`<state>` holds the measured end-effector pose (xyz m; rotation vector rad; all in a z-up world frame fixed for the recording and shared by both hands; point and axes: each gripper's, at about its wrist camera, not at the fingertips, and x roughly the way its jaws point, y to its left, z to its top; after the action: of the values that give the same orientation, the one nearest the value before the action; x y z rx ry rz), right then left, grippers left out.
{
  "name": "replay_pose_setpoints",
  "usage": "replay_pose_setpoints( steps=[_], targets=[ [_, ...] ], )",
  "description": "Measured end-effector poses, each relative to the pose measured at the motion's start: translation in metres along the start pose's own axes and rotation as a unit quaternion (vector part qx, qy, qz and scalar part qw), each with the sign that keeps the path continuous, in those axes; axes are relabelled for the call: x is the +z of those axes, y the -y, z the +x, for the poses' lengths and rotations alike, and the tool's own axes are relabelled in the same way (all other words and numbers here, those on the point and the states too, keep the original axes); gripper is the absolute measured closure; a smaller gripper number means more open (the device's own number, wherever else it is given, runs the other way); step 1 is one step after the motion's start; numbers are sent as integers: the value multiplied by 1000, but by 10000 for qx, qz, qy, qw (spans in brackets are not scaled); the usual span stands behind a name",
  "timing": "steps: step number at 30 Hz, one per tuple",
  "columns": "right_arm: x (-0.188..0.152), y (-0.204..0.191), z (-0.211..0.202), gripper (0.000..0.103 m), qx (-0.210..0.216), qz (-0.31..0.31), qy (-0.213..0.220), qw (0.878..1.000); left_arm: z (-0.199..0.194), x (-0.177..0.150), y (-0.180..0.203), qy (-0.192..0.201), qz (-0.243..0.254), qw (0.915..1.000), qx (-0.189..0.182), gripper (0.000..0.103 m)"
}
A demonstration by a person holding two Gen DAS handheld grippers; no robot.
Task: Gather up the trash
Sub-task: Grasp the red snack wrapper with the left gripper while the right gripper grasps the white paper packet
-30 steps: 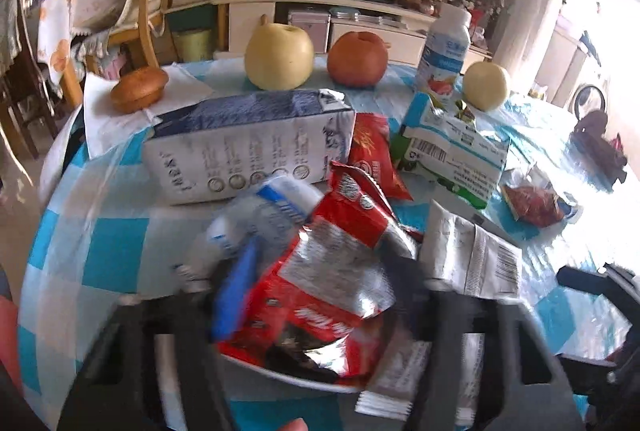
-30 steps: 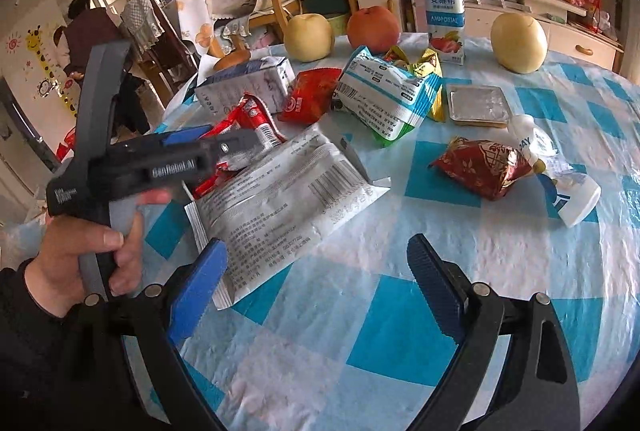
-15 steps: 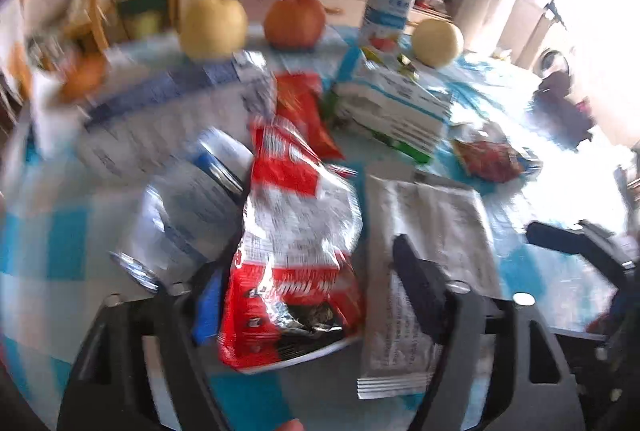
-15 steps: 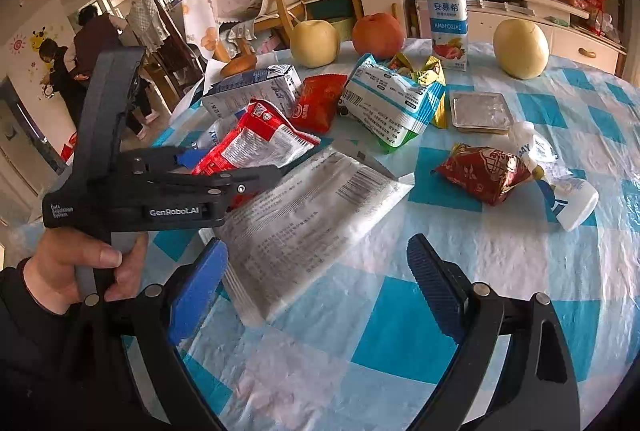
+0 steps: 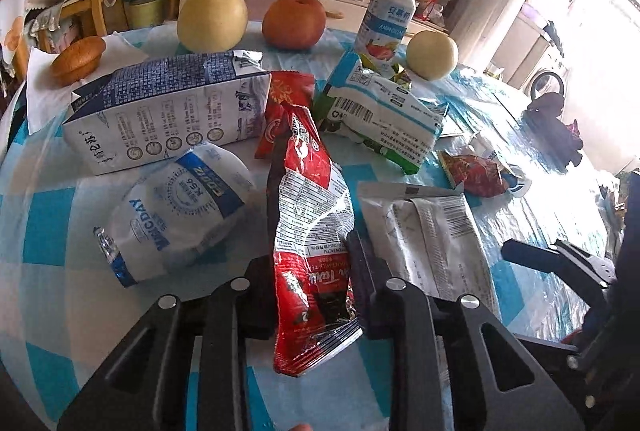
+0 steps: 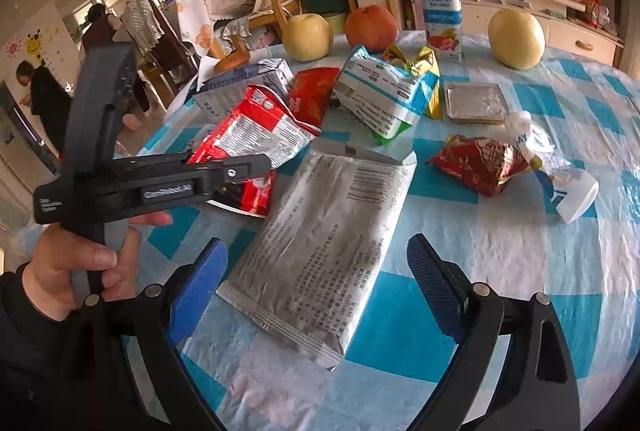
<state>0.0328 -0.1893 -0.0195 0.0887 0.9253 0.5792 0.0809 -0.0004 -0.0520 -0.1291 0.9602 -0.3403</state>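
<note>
A red snack wrapper [image 5: 308, 199] stands lengthwise between the fingers of my left gripper [image 5: 312, 255]. The jaws are closing, and both pads press its sides. In the right wrist view the same wrapper [image 6: 256, 127] sticks out past the left gripper [image 6: 260, 163], which a hand holds just above the table. My right gripper [image 6: 316, 259] hangs open over a flat silver-grey packet [image 6: 332, 223], with nothing between its blue pads. That packet [image 5: 432, 231] lies just right of the red wrapper.
On the blue-checked tablecloth [image 5: 48, 231] lie a milk carton [image 5: 168, 107], a white-and-blue pouch [image 5: 180, 207], a green-and-white bag [image 5: 384, 115] and a crumpled red wrapper [image 5: 476, 171]. Fruit and a yoghurt bottle [image 5: 388, 19] stand at the back. A chair is behind the table.
The left jaws widened, then closed round the red wrapper alone. The white-and-blue pouch that was at the jaws now lies on the table to the left. The right gripper kept still.
</note>
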Motion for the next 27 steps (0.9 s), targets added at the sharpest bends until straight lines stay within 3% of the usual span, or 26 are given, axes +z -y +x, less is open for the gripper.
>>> replay_pose_setpoints(
  steps=[10,14,20,23,27],
  targets=[
    [2,8,7,20,143,282,-138,9994,-8,0,9,106,162,9996,209,80],
    [9,7,14,20,137,341,-126,9992,-33,4,4,437,134,9979,467,80],
    [13,-2,28,17,-367,431,-128,9983,-74,6,-18,919,-60,9926,790,80],
    [10,-10,30,11,-555,425,-131,9975,-80,5,-23,962,-157,9922,774,80],
    [6,-26,40,11,-953,-70,-82,9954,-78,5,-22,914,-118,9929,746,80]
  ],
)
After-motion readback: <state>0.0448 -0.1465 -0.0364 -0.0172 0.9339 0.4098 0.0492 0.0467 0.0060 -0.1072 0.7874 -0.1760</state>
